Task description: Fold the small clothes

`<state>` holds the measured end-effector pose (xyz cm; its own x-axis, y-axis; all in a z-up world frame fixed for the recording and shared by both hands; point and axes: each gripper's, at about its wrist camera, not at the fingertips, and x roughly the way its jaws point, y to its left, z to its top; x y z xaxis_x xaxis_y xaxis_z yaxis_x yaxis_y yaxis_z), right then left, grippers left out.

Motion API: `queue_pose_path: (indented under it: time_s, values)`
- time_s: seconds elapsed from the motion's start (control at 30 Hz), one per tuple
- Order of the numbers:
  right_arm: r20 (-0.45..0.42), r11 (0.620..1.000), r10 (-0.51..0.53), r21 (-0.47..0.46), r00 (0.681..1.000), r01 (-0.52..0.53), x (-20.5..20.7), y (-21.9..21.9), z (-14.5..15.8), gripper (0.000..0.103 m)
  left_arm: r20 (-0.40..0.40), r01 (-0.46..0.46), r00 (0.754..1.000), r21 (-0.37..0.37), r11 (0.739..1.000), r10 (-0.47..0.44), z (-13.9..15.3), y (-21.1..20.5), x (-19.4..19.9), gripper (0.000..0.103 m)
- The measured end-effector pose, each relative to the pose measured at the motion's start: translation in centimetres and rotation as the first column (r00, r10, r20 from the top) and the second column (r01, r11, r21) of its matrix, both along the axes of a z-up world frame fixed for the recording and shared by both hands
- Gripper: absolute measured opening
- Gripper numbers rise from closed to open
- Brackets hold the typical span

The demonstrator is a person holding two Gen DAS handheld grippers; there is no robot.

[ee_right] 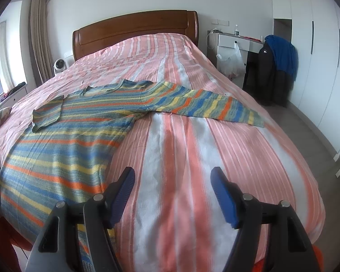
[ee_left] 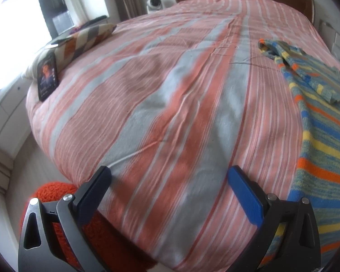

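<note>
A striped knit sweater (ee_right: 63,140) in blue, yellow, green and orange lies flat on the bed (ee_right: 181,154). Its left sleeve is folded in over the chest and its right sleeve (ee_right: 206,106) stretches out to the right. In the left wrist view the sweater (ee_left: 324,140) lies along the right edge. My left gripper (ee_left: 170,176) is open and empty above the bedspread, left of the sweater. My right gripper (ee_right: 172,176) is open and empty above the bedspread, just right of the sweater's hem.
The bed has a pink, grey and white striped cover (ee_left: 158,104) and a wooden headboard (ee_right: 136,29). A phone (ee_left: 47,77) and a patterned cushion (ee_left: 83,40) lie at the bed's left edge. An orange fuzzy item (ee_left: 56,195) sits below the bed's foot. A white desk (ee_right: 233,43) and a chair with dark clothes (ee_right: 276,68) stand at the right.
</note>
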<state>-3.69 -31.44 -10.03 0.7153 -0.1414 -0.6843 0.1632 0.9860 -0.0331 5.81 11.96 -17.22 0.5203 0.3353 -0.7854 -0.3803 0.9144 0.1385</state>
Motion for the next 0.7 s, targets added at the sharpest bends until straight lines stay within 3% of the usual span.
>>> queue_pose_path:
  time_s: [0.1,0.17,0.27,0.33,0.37,0.43,0.47,0.5,0.53,0.63,0.7]
  values:
    - [-0.002,1.000,0.010,-0.009,1.000,-0.010,0.0,0.2,-0.1,0.069,-0.030,0.016,0.999,-0.003,1.000,-0.017,0.4,0.1,0.1,0.103]
    - [-0.004,1.000,0.010,-0.012,1.000,-0.010,0.0,0.3,-0.1,0.069,-0.064,0.032,0.998,0.049,0.998,-0.029,1.6,-0.3,0.1,0.101]
    - [0.006,1.000,0.006,-0.007,1.000,-0.006,-0.2,0.2,0.1,0.069,0.043,0.123,0.991,0.153,0.981,-0.131,5.5,-2.5,-0.8,0.102]
    - [0.011,1.000,0.004,-0.002,1.000,-0.004,-0.3,0.2,0.1,0.069,0.080,0.247,0.963,0.126,0.961,-0.258,7.8,-4.2,-0.2,0.102]
    - [0.010,1.000,0.003,0.003,1.000,-0.004,-0.3,0.1,0.0,0.070,0.083,0.366,0.924,0.093,0.926,-0.374,9.3,-5.8,0.8,0.102]
    - [0.003,1.000,0.004,0.014,1.000,-0.004,0.0,0.0,-0.3,0.070,0.070,0.519,0.849,0.065,0.852,-0.523,10.9,-8.7,2.7,0.102]
    - [0.002,1.000,0.005,0.018,1.000,-0.005,0.1,-0.1,-0.3,0.070,0.054,0.592,0.803,0.052,0.805,-0.594,11.3,-10.3,3.8,0.102]
    - [-0.001,1.000,0.005,0.023,1.000,-0.005,0.3,-0.2,-0.5,0.070,0.032,0.677,0.734,0.045,0.735,-0.678,11.4,-12.5,5.4,0.102]
    - [-0.003,1.000,0.004,0.028,1.000,-0.004,0.3,-0.2,-0.5,0.070,0.009,0.727,0.685,0.058,0.684,-0.728,11.0,-14.2,6.5,0.102]
    - [0.002,0.999,0.003,0.043,1.000,-0.003,0.2,-0.4,-0.5,0.070,-0.112,0.811,0.582,0.160,0.563,-0.806,8.2,-18.4,10.1,0.101]
    - [0.011,0.999,-0.003,0.053,1.000,0.002,-0.1,-0.6,-0.4,0.070,-0.179,0.840,0.543,0.142,0.524,-0.821,5.7,-19.9,12.8,0.098]
